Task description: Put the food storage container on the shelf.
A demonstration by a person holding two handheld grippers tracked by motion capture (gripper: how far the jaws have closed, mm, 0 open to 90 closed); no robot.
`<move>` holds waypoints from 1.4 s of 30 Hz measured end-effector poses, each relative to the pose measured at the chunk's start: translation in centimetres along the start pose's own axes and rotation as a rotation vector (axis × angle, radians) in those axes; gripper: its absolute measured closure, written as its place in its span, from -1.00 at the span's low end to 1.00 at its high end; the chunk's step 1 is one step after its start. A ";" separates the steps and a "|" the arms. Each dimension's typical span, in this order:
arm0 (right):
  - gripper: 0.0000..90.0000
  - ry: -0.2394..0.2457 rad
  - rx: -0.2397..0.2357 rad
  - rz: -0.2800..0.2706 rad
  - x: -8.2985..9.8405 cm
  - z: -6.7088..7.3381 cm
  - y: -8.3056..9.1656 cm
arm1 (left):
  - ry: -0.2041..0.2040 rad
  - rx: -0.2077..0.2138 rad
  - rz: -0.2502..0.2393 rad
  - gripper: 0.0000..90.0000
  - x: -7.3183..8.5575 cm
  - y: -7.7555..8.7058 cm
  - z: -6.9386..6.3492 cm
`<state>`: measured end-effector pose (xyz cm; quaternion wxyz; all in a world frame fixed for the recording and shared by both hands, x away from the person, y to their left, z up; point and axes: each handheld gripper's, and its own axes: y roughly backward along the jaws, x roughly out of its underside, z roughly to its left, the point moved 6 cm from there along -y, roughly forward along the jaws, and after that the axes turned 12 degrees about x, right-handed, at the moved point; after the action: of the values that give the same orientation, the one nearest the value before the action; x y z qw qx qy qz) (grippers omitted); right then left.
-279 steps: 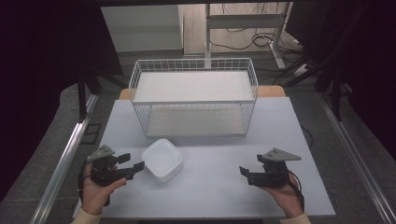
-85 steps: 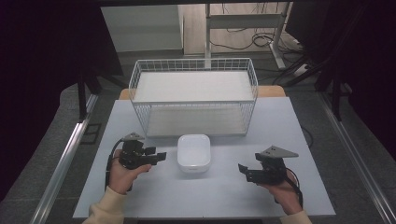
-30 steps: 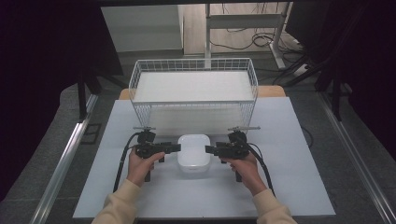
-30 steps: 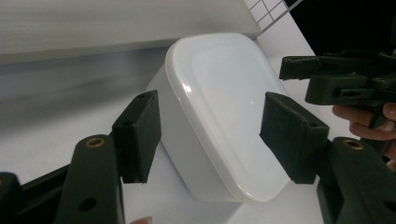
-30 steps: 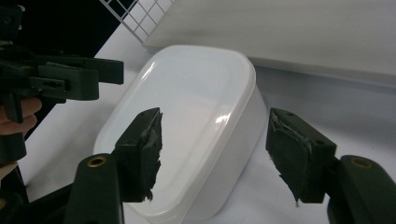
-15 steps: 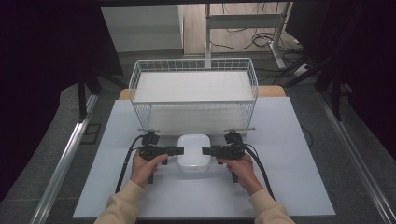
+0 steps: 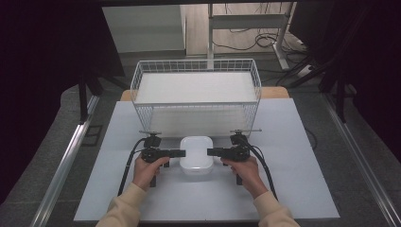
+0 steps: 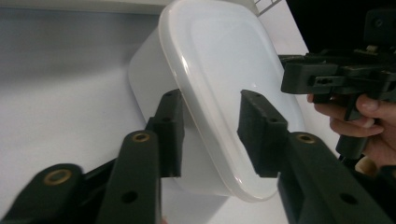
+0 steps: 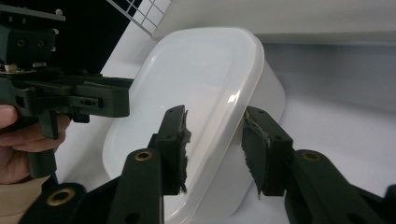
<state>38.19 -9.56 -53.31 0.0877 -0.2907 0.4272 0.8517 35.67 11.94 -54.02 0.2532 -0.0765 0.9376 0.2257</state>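
A white lidded plastic container [image 7: 196, 152] sits on the white table just in front of the wire basket [image 7: 196, 94]. My left gripper [image 7: 179, 152] meets its left side and my right gripper [image 7: 211, 152] meets its right side, the two pointing at each other. In the left gripper view, my open left gripper [image 8: 210, 95] straddles the lid rim of the container [image 8: 219, 51], one jaw over the lid and one beside the wall. In the right gripper view, my right gripper [image 9: 215, 112] stands open astride the opposite rim of the container [image 9: 196, 65].
The wire basket has a white liner and stands at the back of the white table [image 7: 293, 189]. Cables trail from both grippers toward the person. Bare table lies to either side and in front. Dark floor and metal rails [image 7: 66, 161] flank the table.
The container slid from the left to the centre with the left gripper. The right gripper came in from the right. In the last second both grippers settled against the container's sides.
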 end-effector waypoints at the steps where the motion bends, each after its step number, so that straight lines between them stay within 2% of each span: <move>1: 0.41 -0.004 -0.001 0.001 0.0 0.0 0.1 | -0.002 -0.002 -0.001 0.42 0.0 0.0 -0.1; 8: 0.55 -0.019 -0.011 -0.004 0.3 0.3 1.1 | -0.030 -0.019 -0.006 0.54 0.3 0.5 -1.0; 12: 0.62 -0.018 0.008 -0.015 0.6 0.7 1.7 | -0.063 -0.036 -0.012 0.61 0.5 0.8 -1.8; 18: 0.73 -0.013 0.000 -0.030 0.9 1.2 2.5 | -0.104 -0.056 -0.015 0.70 0.8 1.3 -2.5; 24: 0.76 0.023 0.018 -0.050 1.0 1.5 2.8 | -0.116 -0.058 -0.014 0.74 0.9 1.5 -2.6; 31: 0.76 0.049 0.001 -0.076 0.6 2.0 3.5 | -0.144 -0.037 -0.035 0.76 0.6 2.2 -3.6; 42: 0.76 0.120 -0.002 -0.147 -0.1 3.7 5.5 | -0.240 -0.044 -0.061 0.76 0.1 3.7 -5.9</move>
<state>34.50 -10.08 -47.78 0.1241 -0.3718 0.4085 0.8243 32.00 12.52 -48.07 0.3686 -0.0827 0.8927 0.2458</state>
